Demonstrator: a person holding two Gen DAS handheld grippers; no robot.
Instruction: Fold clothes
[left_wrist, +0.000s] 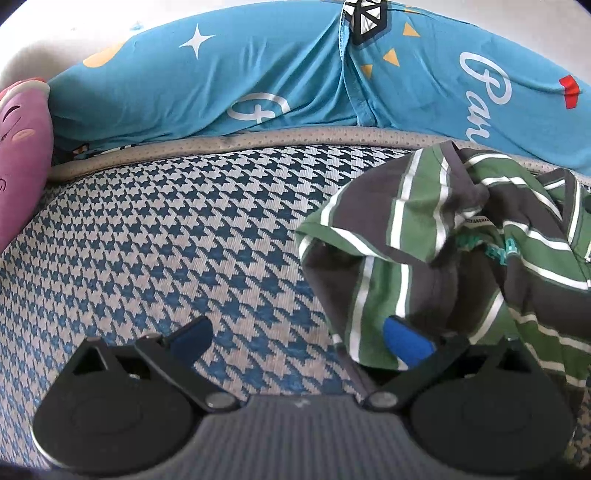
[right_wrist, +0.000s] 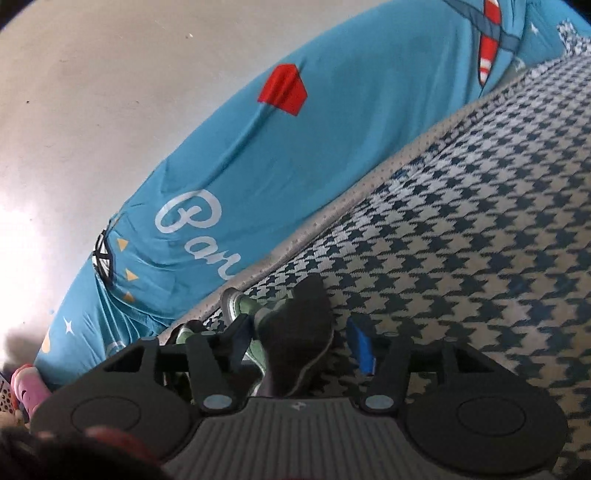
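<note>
Striped shirt (left_wrist: 443, 251): green, grey and white, crumpled in a heap on the houndstooth mat (left_wrist: 166, 236), beside the blue bedding (left_wrist: 221, 85).
Left gripper (left_wrist: 295, 339): jaws apart, right finger touching fabric.
Right gripper (right_wrist: 299, 343): apart, grey fold between them.
Your step: find opposite edges, then spread flat.
</note>
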